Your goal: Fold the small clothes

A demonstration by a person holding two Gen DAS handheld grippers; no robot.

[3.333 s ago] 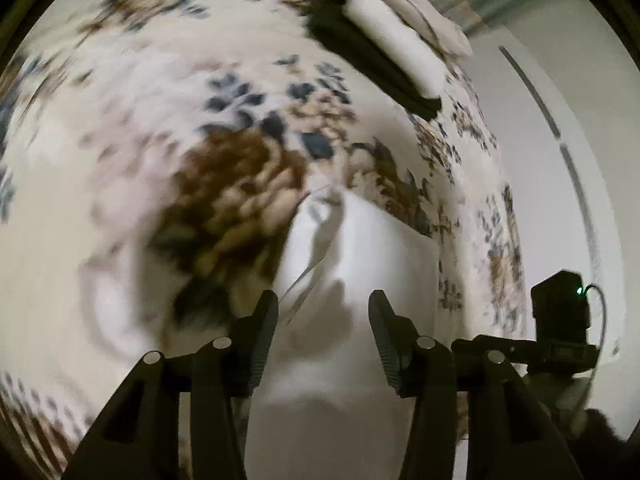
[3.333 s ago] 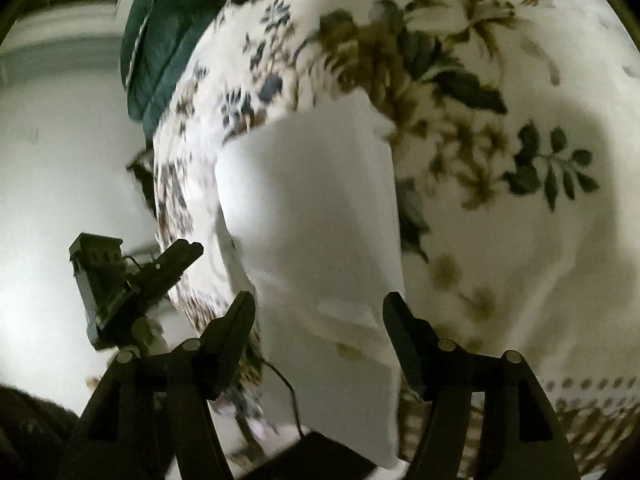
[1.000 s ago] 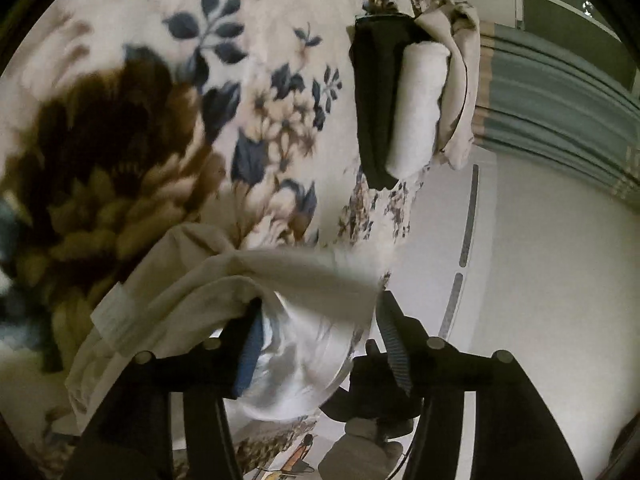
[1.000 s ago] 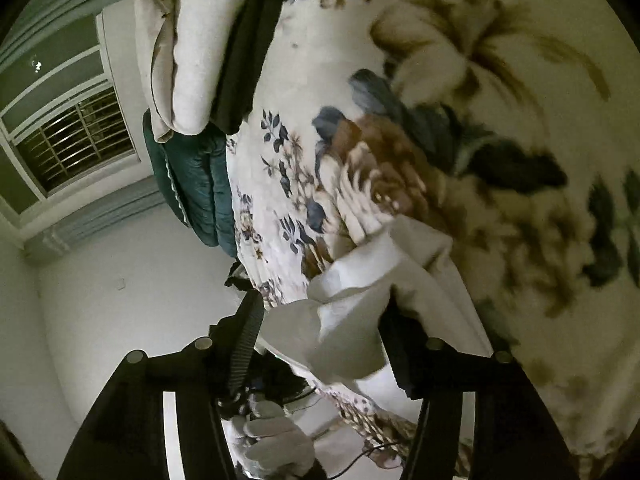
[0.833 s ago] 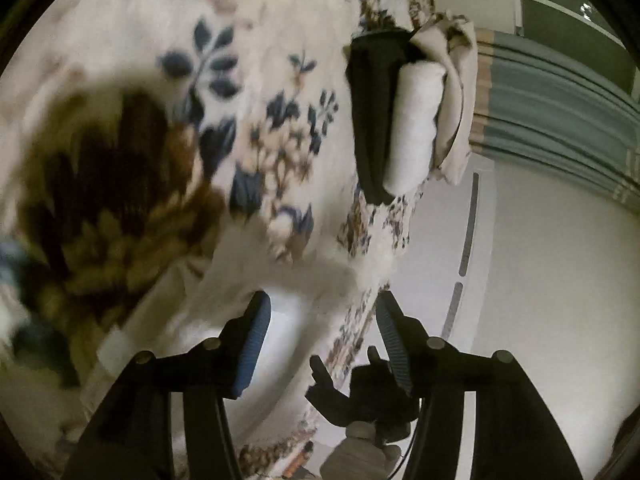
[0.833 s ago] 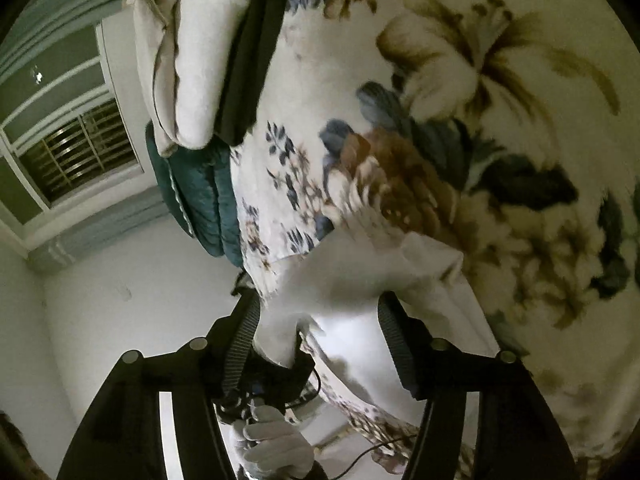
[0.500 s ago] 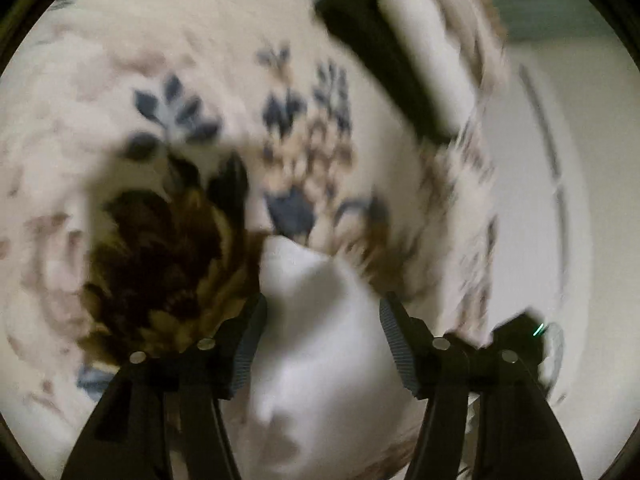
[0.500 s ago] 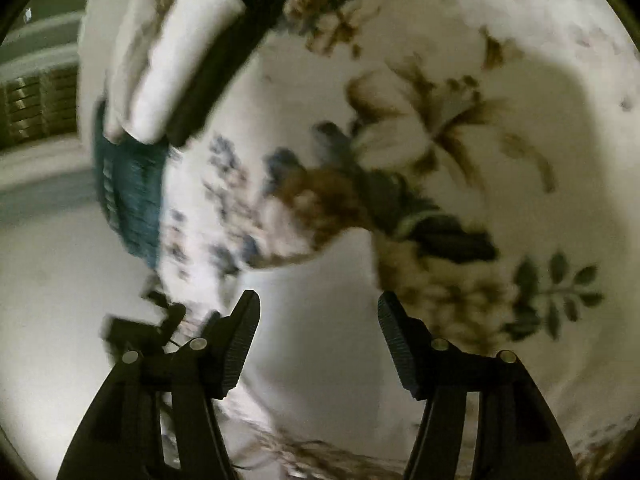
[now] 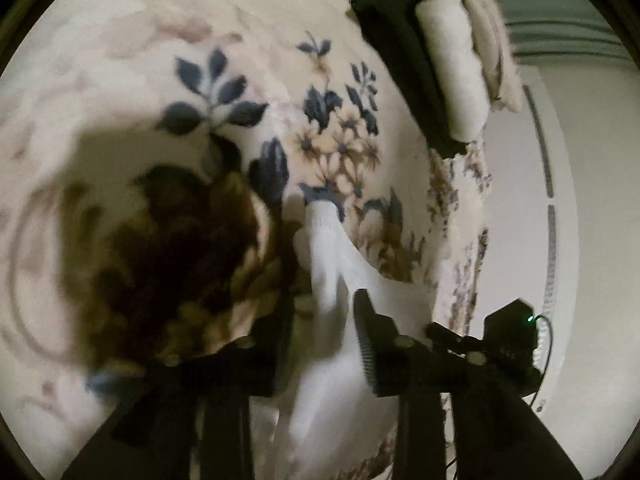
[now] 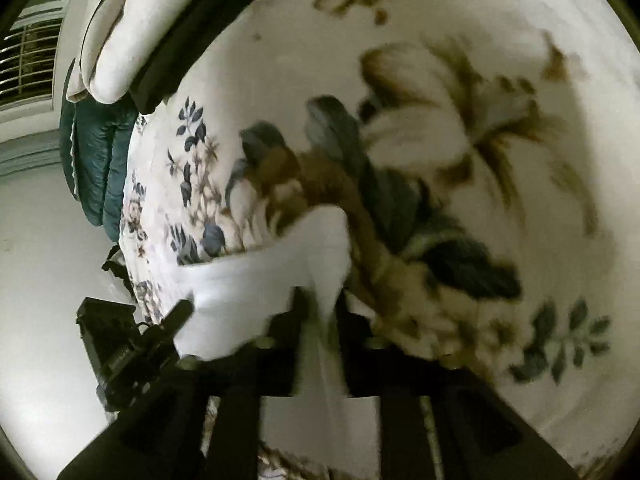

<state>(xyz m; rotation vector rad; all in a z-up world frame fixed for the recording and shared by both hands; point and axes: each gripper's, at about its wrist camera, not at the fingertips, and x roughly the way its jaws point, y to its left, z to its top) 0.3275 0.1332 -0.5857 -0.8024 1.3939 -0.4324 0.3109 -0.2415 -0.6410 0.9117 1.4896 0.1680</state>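
A small white garment (image 9: pixel 340 272) lies bunched on the floral blanket (image 9: pixel 160 60) near the bed's edge. My left gripper (image 9: pixel 324 320) has its fingers closed in on a raised fold of it. In the right wrist view the same garment (image 10: pixel 260 280) rises in a peak, and my right gripper (image 10: pixel 320 312) is shut on its other fold. The right gripper also shows in the left wrist view (image 9: pixel 508 340), and the left gripper shows in the right wrist view (image 10: pixel 132 344). Both views are blurred by motion.
A stack of folded clothes, black (image 9: pixel 404 56) and white (image 9: pixel 456 72), sits at the far end of the bed; it also shows in the right wrist view (image 10: pixel 132 28). A teal cushion (image 10: pixel 96 160) hangs beside the bed. The bed edge and pale floor (image 9: pixel 580 200) are close by.
Both grippers were open over the flat white garment half a second ago. Now both have closed on its folds, and the cloth is pulled up into a ridge.
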